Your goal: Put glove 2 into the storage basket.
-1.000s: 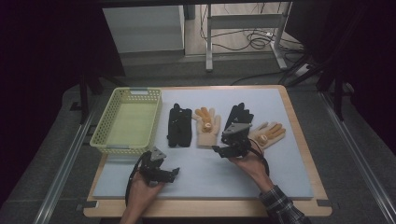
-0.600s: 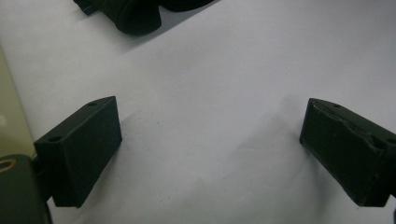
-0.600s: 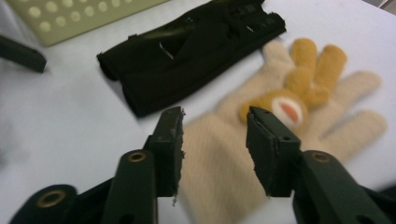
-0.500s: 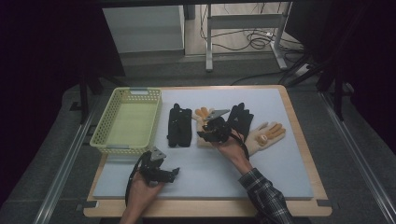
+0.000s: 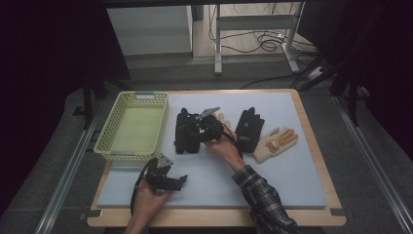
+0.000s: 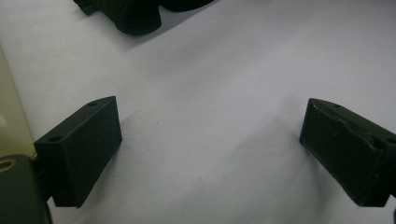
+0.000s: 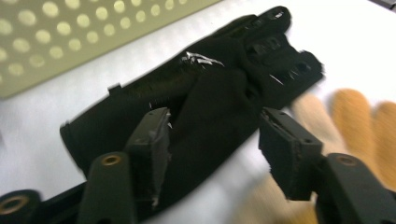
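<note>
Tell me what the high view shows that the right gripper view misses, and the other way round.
The high view alone takes in the left gripper resting open near the table's front edge, and the black glove and tan glove on the right.

The right gripper view alone gives the close look: open jaws on either side of the folded black glove, not pressing it.

Both show that glove, the yellow basket, the right gripper and the tan glove beside it.

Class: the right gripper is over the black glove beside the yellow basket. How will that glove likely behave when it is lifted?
The black glove looks like soft fabric, lying flat and creased, so it will probably droop from the jaws. It seems light for its size. Its knit surface should grip rather than slip, and it won't roll.
</note>
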Demonstrator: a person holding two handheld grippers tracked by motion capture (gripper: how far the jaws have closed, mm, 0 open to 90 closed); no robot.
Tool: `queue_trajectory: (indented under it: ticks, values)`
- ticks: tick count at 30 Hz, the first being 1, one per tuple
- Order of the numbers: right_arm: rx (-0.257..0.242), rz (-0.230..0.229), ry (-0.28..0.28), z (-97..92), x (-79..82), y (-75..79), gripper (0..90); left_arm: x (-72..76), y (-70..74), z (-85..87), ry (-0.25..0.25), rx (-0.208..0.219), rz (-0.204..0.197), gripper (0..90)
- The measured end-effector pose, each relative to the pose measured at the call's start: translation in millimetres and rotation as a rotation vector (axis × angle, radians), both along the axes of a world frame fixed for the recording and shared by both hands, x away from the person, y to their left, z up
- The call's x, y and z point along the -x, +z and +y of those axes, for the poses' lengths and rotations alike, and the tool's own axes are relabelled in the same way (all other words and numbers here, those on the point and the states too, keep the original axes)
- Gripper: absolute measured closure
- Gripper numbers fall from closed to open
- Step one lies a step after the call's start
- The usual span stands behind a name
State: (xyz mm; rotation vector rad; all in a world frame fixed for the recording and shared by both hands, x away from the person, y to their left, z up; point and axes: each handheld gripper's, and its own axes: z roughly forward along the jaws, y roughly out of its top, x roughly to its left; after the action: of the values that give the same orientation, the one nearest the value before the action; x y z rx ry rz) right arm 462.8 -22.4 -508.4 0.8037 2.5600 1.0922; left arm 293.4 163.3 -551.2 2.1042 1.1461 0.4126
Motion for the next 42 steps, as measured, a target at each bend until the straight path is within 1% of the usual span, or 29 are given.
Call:
queue_trajectory:
  ticks: [2,3,4,5,6,7,8,9,10,11,12,13,14,15,17,18,19,21,24,27,31,32,33,37,38,39,40,41,42]
  values:
    - [-0.01,0.011,-0.002,11.5,-5.4,-3.3,36.0,0.0,0.1,0.0,0.0,-0.001,0.001,5.6]
    - [-0.01,0.011,-0.002,11.5,-5.4,-3.3,36.0,0.0,0.1,0.0,0.0,-0.001,0.001,5.7]
    - [-0.01,0.02,-0.004,19.3,-8.9,-5.8,34.3,0.0,0.0,0.0,0.0,0.0,0.0,5.7]
    - [-0.01,0.02,-0.004,19.3,-8.9,-5.8,34.3,0.0,0.0,0.0,0.0,0.0,0.0,5.6]
    - [-0.001,0.024,-0.015,27.0,-12.5,-9.0,32.4,0.0,0.1,0.0,0.0,-0.001,0.001,5.6]
    - [-0.001,0.024,-0.015,27.0,-12.5,-9.0,32.4,0.0,0.1,0.0,0.0,-0.001,0.001,5.6]
    - [0.018,0.021,-0.027,33.8,-16.9,-13.2,31.3,0.0,0.1,0.0,0.0,-0.001,0.001,5.7]
    - [0.018,0.021,-0.027,33.8,-16.9,-13.2,31.3,0.0,0.1,0.0,0.0,-0.001,0.001,5.7]
    - [0.033,0.018,-0.033,36.8,-19.2,-15.1,31.3,0.0,0.0,0.0,0.0,0.0,0.0,5.7]
    - [0.058,0.016,-0.04,40.2,-21.3,-16.9,32.3,0.0,0.0,0.0,0.0,0.0,0.0,5.6]
    - [0.096,0.017,-0.041,43.2,-23.6,-19.2,33.6,-0.1,0.0,0.0,0.0,0.0,0.0,5.6]
    - [0.104,0.029,-0.044,45.1,-25.3,-20.4,37.7,-0.1,0.0,0.0,0.0,0.0,0.001,5.6]
    - [0.093,0.051,-0.05,45.4,-27.0,-19.5,46.0,0.0,0.0,-0.1,0.0,0.0,0.0,5.6]
    - [0.097,0.046,-0.07,45.1,-27.3,-18.7,53.7,0.0,0.0,-0.1,0.0,0.0,0.001,5.6]
    - [0.091,0.051,-0.064,45.4,-25.4,-18.5,68.0,0.0,0.0,-0.1,0.0,0.0,0.0,5.6]
    - [0.109,0.031,-0.059,47.5,-21.1,-18.3,76.7,0.0,0.0,-0.1,0.0,0.0,0.001,5.6]
    - [0.115,0.022,-0.06,48.6,-19.0,-18.3,78.5,0.0,0.0,-0.1,0.0,0.0,0.001,5.6]
    - [0.115,0.018,-0.064,49.0,-17.9,-18.2,79.2,0.0,0.0,-0.1,0.0,0.0,0.001,5.6]
    - [0.093,0.032,-0.057,44.4,-17.2,-16.5,79.7,0.0,0.0,-0.1,0.0,0.0,0.001,5.6]
    - [0.039,0.055,-0.053,36.0,-13.6,-10.7,79.7,-0.1,0.0,-0.1,0.0,0.0,0.001,5.6]
    - [0.01,0.039,-0.037,26.8,-3.4,1.8,79.6,0.0,0.0,-0.1,0.0,0.001,0.001,5.6]
    - [-0.007,0.027,-0.021,22.7,3.4,8.9,79.5,0.0,0.0,0.0,0.0,-0.001,0.001,5.6]
    - [-0.007,0.027,-0.021,22.7,3.4,8.9,79.5,0.0,0.0,0.0,0.0,-0.001,0.0,5.6]
    - [-0.023,0.006,0.002,13.7,17.6,23.2,79.3,-0.1,-0.1,0.0,0.0,-0.001,0.0,5.6]
    - [-0.04,0.009,0.004,7.2,24.4,29.3,79.2,0.0,0.0,0.0,0.0,-0.001,0.0,5.6]
    - [-0.04,0.009,0.004,7.2,24.4,29.3,79.2,0.0,0.0,0.0,0.0,-0.001,0.0,5.6]
    - [-0.049,0.01,0.007,-0.8,30.9,34.7,79.1,0.0,0.0,0.0,-0.001,-0.001,0.0,5.6]
    - [-0.049,0.01,0.007,-0.8,30.9,34.7,79.1,0.0,0.0,0.0,-0.001,-0.001,0.0,5.6]
    - [-0.063,0.008,0.008,-9.8,37.8,39.0,79.0,-0.1,-0.1,0.0,0.0,-0.001,0.0,5.6]
